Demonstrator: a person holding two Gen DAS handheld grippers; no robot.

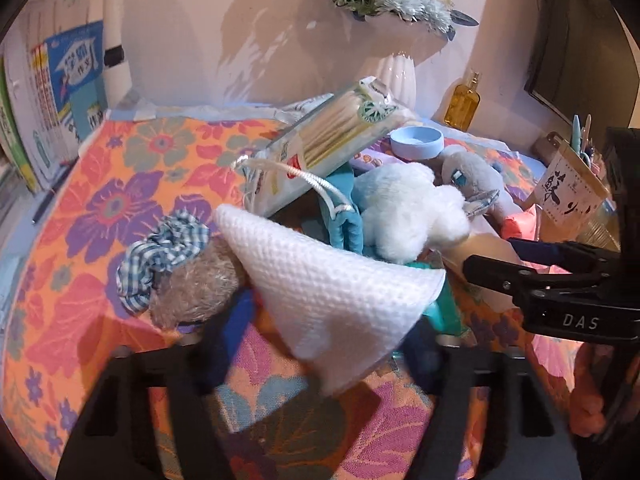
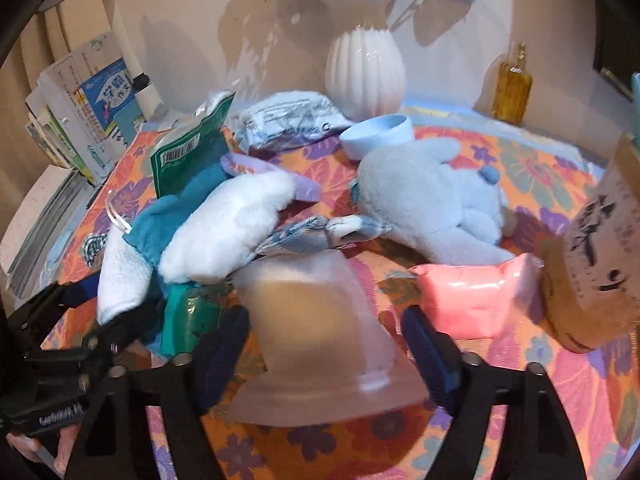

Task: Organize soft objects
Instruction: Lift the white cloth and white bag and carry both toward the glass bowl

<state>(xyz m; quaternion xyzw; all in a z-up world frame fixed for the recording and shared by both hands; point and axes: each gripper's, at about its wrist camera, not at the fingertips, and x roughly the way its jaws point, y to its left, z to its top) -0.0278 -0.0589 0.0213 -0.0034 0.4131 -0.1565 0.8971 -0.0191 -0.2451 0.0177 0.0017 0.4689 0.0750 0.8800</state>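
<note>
My left gripper (image 1: 330, 328) has a white waffle cloth (image 1: 328, 296) pinched between its blue pads, one corner hanging over the flowered tablecloth (image 1: 120, 200). In the right wrist view the same cloth (image 2: 120, 276) is bunched in the left gripper (image 2: 100, 308). A translucent frosted cup (image 2: 316, 320) lies on its side between the fingers of my right gripper (image 2: 324, 320), which stands open, with a strip of tablecloth showing beside the left pad. Behind lie a white plush (image 2: 228, 228), a grey-blue plush rabbit (image 2: 432, 208), a teal cloth (image 2: 176, 216) and a brown plush (image 1: 196, 284) with a checked scrunchie (image 1: 160, 248).
A pink packet (image 2: 472, 296) and a brown paper pen holder (image 2: 596, 260) sit close on the right. A cotton-swab pack (image 1: 340, 132), green packet (image 2: 188, 152), blue bowl (image 2: 376, 132), white vase (image 2: 364, 72) and amber bottle (image 2: 512, 88) stand behind. Books (image 1: 60, 92) lean at the left wall.
</note>
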